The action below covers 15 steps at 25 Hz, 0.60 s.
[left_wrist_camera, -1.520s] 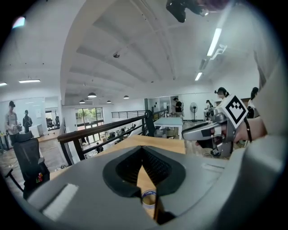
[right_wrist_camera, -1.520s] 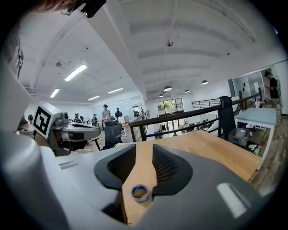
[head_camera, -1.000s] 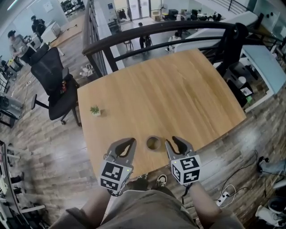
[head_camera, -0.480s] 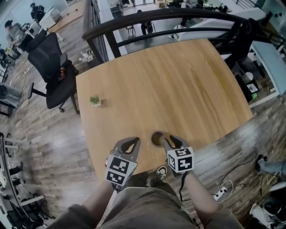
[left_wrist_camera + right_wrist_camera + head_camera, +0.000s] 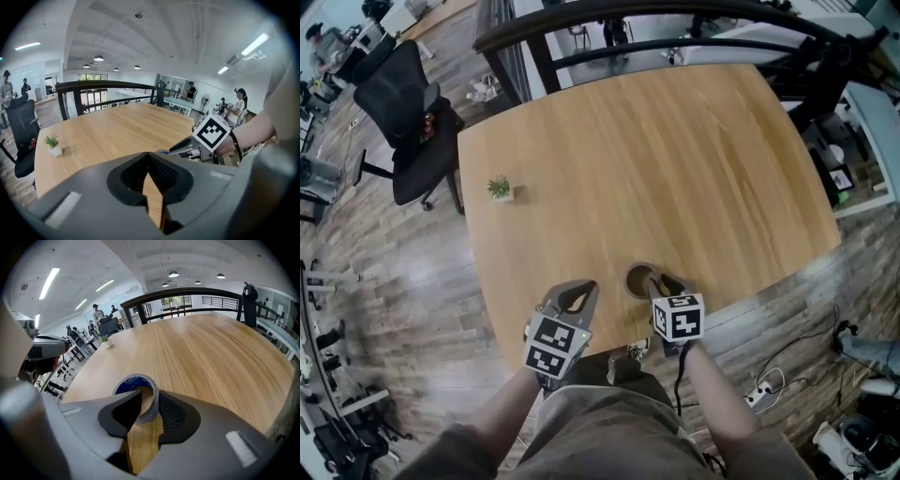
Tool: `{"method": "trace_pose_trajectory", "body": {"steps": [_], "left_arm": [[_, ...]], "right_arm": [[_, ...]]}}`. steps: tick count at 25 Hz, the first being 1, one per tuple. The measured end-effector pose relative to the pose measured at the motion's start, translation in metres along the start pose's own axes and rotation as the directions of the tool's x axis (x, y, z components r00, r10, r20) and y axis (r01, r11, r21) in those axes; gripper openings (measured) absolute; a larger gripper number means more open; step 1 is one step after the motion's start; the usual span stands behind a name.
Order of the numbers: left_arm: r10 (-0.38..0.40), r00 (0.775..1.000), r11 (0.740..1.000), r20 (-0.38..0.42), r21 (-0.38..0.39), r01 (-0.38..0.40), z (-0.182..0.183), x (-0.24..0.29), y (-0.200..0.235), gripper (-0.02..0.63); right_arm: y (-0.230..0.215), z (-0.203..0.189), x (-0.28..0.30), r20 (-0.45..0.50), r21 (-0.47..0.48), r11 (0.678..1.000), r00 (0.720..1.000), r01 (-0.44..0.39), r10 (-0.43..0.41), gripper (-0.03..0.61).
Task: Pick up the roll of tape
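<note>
Right gripper (image 5: 147, 398) astride roll of tape (image 5: 123, 385) rim; head view unclear.

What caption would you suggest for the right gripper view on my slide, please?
Right gripper straddling the near wall of the tape roll on the wooden table.

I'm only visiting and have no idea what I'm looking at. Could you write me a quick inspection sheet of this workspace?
Surface: wooden table, almost bare.
Job's things: roll of tape, lying flat by the table's near edge, not lifted.
Clutter: small potted plant near the left edge, well apart from the tape.
Grippers: right gripper, jaws apart, astride the roll's wall, one jaw inside the ring. Left gripper, jaws together, holding nothing, beside the roll.
Cables: power strip with leads on the floor, right of the table.
Surroundings: office chair and dark railing beyond the table; people further off.
</note>
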<state>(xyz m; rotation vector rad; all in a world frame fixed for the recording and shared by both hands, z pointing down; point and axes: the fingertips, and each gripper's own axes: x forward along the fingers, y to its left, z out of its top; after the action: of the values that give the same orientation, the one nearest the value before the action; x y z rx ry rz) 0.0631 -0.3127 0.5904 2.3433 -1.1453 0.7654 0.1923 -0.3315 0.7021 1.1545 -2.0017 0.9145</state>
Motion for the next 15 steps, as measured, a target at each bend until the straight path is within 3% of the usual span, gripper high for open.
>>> {"method": "trace_pose_trajectory", "body": {"steps": [8,15], "left_arm": [[0.002,1.000,1.000,-0.020,-0.024,-0.002,-0.017,-0.005,0.014,0.002],[0.001,1.000,1.000,-0.002,-0.005,-0.001,-0.010,-0.012,0.015,0.002]], "right_arm": [[-0.006,-0.001,0.019,-0.037,0.006,0.999,0.998,0.054,-0.054,0.093],[-0.006,0.007,0.009,-0.014,0.003,0.995,0.995,0.103,-0.103,0.058]]}}
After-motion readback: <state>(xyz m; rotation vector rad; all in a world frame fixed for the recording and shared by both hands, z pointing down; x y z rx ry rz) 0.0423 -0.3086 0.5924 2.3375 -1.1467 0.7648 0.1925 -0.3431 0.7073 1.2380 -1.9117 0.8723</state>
